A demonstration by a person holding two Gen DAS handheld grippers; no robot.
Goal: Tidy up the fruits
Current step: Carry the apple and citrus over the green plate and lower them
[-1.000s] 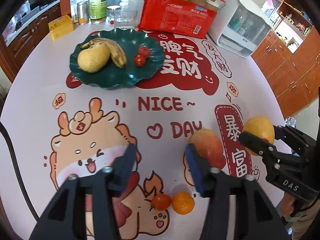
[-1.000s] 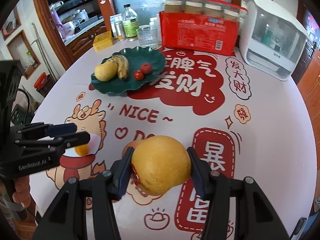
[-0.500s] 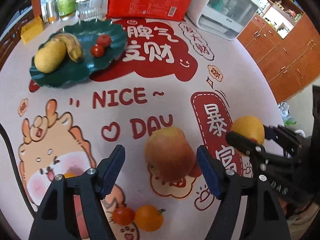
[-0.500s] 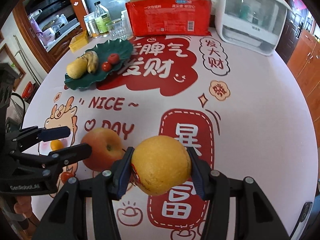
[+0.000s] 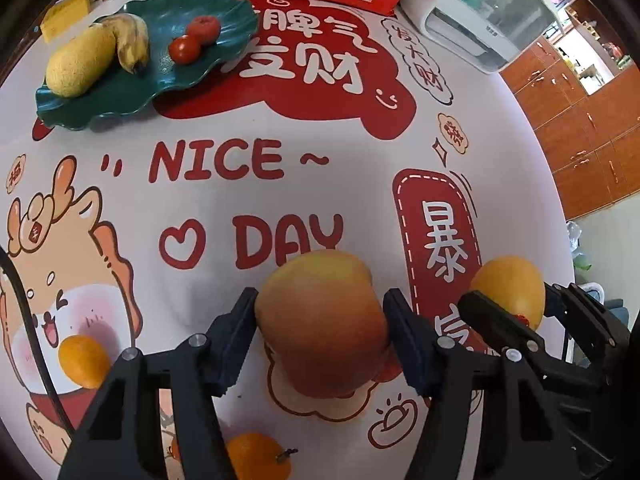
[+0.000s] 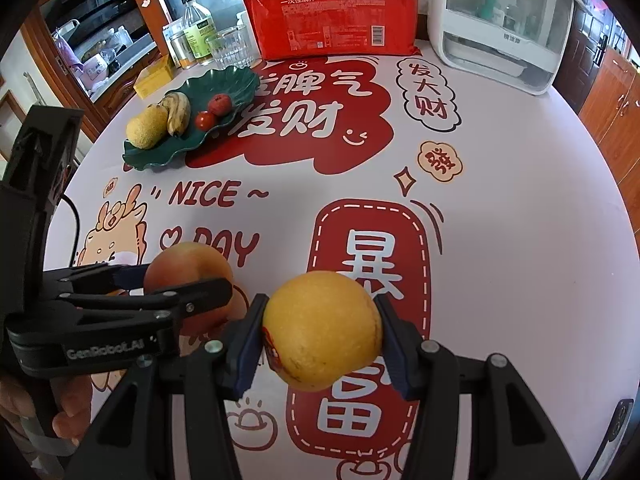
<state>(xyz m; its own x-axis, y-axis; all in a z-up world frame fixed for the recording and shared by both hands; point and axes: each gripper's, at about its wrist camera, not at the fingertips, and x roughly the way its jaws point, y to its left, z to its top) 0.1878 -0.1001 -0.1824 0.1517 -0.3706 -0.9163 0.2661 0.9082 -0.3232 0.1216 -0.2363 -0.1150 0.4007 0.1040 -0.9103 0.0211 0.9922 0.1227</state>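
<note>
A red-yellow apple rests on the printed tablecloth between my left gripper's jaws. They are closing, and both blue pads lie against the apple's sides. Just to its right, my right gripper is shut on a yellow-orange fruit, held a little above the cloth. The right wrist view shows the left gripper side-on around the apple. A green leaf-shaped plate at the far left holds a pear-like yellow fruit, a banana and two small red fruits.
Two mandarins lie on the cloth near the left gripper. At the back stand a red pack of paper cups, a white appliance, a glass and bottles. The round table's edge curves off right.
My left gripper swung right and down over the apple, widened its jaws, then closed in on the apple's sides. The right gripper sank slightly, still holding its fruit.
</note>
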